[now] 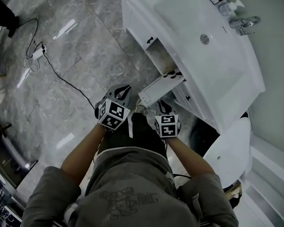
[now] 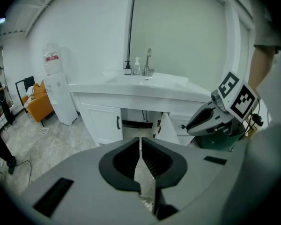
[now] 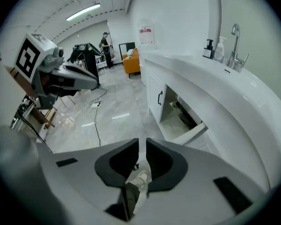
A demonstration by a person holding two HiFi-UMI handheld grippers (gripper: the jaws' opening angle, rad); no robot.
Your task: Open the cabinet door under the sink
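Note:
The white cabinet under the sink [image 1: 199,27] has one door [image 1: 161,86] swung out toward me, showing a dark opening [image 1: 158,56]. The door beside it [image 1: 142,30] is closed, with a black handle. The left gripper view has the open door [image 2: 166,128] right of centre; in the right gripper view the door [image 3: 189,134] stands ajar. My left gripper [image 1: 123,91] [image 2: 140,142] hangs just short of the door's edge, shut and empty. My right gripper [image 1: 163,107] [image 3: 142,142] hovers beside the door, jaws a narrow gap apart, holding nothing.
A white toilet [image 1: 232,150] stands right of the cabinet. A black cable [image 1: 61,74] runs over the grey marble floor to a power strip [image 1: 38,53]. A faucet [image 1: 246,22] and soap bottles sit on the counter. A water dispenser [image 2: 56,97] stands far left.

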